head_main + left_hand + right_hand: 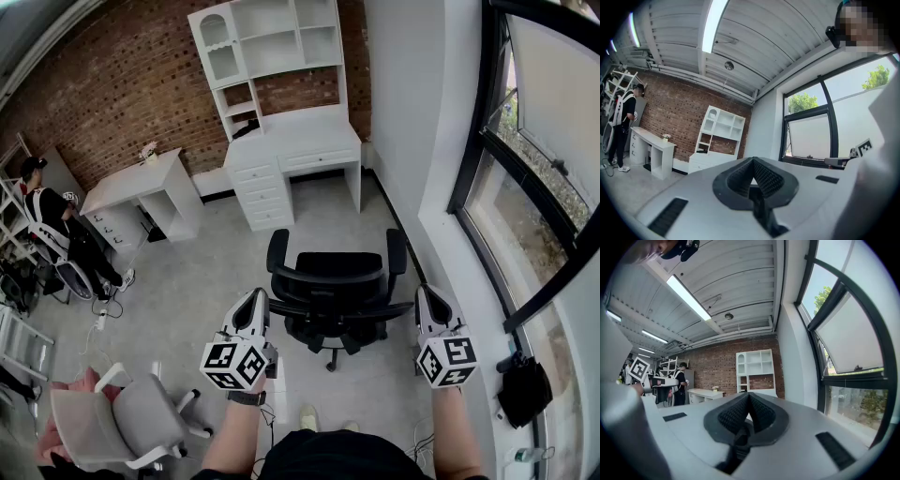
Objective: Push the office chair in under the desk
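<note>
A black office chair (330,286) stands on the grey floor with its back toward me and its seat facing the white desk with a hutch (305,145), some way short of it. My left gripper (253,300) hovers by the left end of the backrest, shut and empty. My right gripper (425,296) is held by the chair's right armrest, also shut and empty. Whether either touches the chair I cannot tell. Both gripper views look level across the room to the desk (707,161) (758,391); the chair shows in neither. The shut jaws fill the foreground: left gripper (752,172), right gripper (748,404).
A second white desk (141,187) stands at the left by the brick wall, with a person (56,234) beside it. A grey and white chair (122,417) sits at the near left. A tall window (534,197) lines the right wall, with a black bag (525,389) below it.
</note>
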### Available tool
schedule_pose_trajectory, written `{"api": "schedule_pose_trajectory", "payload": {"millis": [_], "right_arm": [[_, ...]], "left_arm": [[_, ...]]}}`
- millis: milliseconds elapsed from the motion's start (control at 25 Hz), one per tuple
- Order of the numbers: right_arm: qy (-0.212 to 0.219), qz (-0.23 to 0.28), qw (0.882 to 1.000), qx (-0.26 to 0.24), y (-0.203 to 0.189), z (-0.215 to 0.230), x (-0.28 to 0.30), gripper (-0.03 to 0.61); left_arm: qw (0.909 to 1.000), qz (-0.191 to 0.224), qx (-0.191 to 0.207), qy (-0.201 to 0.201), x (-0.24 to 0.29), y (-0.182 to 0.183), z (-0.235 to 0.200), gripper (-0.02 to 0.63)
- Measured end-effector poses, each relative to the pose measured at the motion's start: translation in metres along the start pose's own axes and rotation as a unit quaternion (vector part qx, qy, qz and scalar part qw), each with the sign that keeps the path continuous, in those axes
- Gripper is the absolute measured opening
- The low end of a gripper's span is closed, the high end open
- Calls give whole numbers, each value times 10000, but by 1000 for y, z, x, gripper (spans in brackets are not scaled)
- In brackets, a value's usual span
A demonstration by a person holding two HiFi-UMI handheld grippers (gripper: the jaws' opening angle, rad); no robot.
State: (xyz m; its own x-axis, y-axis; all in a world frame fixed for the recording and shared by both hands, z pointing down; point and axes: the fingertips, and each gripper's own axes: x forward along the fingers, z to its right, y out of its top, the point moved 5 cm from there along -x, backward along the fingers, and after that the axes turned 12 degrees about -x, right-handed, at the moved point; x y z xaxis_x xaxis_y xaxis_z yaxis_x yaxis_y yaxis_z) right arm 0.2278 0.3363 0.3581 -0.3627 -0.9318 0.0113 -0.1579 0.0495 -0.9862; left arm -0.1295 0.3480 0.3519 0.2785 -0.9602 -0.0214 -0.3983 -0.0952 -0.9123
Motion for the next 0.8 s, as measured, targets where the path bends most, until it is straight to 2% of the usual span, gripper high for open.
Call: {"api": "schedule_pose_trajectory", "payload": {"millis": [400, 600, 680, 800], "right_arm": [[5, -61, 10000, -28, -5, -4, -1, 5], [67, -224, 9994, 265, -19, 0, 0, 5], [45, -288, 9990, 335, -27, 3, 0, 5], [-21, -414, 9982, 438, -41, 7, 2, 6]], "left_arm": [[10000, -27, -11, -4, 0, -5, 0, 5], [9989, 75, -388, -233, -3, -11, -8, 6], [9988, -66, -457, -134, -3, -18, -17, 6], [9981, -389, -422, 241, -1, -32, -34, 6]]}}
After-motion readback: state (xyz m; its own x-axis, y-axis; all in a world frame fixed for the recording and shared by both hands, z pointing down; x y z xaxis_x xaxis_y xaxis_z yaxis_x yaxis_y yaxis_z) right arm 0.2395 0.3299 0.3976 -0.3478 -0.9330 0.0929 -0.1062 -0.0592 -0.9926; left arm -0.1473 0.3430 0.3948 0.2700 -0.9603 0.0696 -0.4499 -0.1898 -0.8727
